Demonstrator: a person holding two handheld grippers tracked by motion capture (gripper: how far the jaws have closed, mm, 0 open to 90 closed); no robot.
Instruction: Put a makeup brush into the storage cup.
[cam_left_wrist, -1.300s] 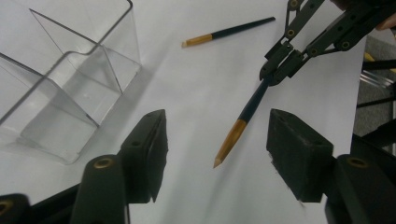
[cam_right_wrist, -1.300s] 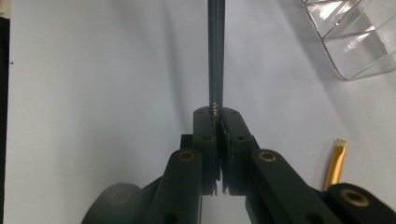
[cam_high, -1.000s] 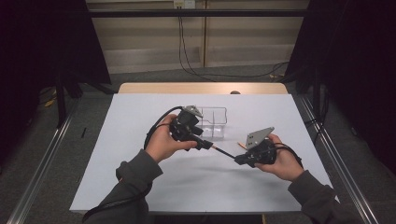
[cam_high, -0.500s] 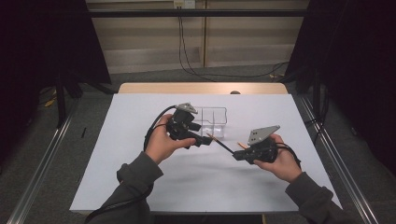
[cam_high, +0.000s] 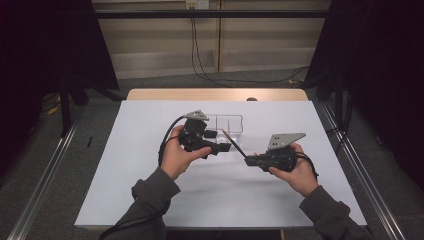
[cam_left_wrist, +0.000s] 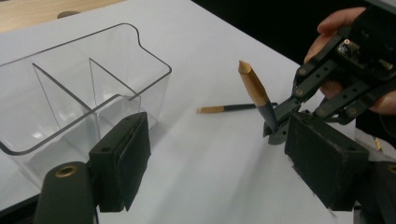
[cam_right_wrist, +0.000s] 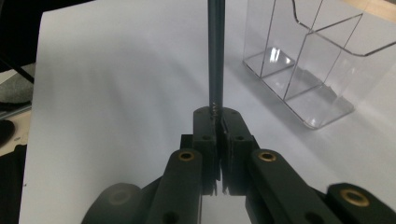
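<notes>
Fingers of my right gripper (cam_high: 246, 160) are clenched on the dark butt end of a chopstick (cam_high: 233, 143), pads (cam_right_wrist: 205, 140) pinching it tight. From that grip the stick's long axis runs up toward eleven o'clock in the high view, pale tip raised off the worktop (cam_high: 150, 190) and aimed at the clear divided organiser (cam_high: 226, 123). Fingers of my left gripper (cam_high: 226, 147) stand released, pads (cam_left_wrist: 122, 158) wide apart with nothing between them (the stick passes just off their three o'clock side). A second chopstick (cam_left_wrist: 236, 108) lies flat on the white sheet beyond.

The relation that matters, I judge: the organiser sits at roughly eleven o'clock from the held tip, near but not yet under it, so the right hand must carry the stick that way and tilt it upright over a compartment.

Against a second ago, the left jaws have just been opening and have let go of the stick; my right hand sits in much the same spot.
</notes>
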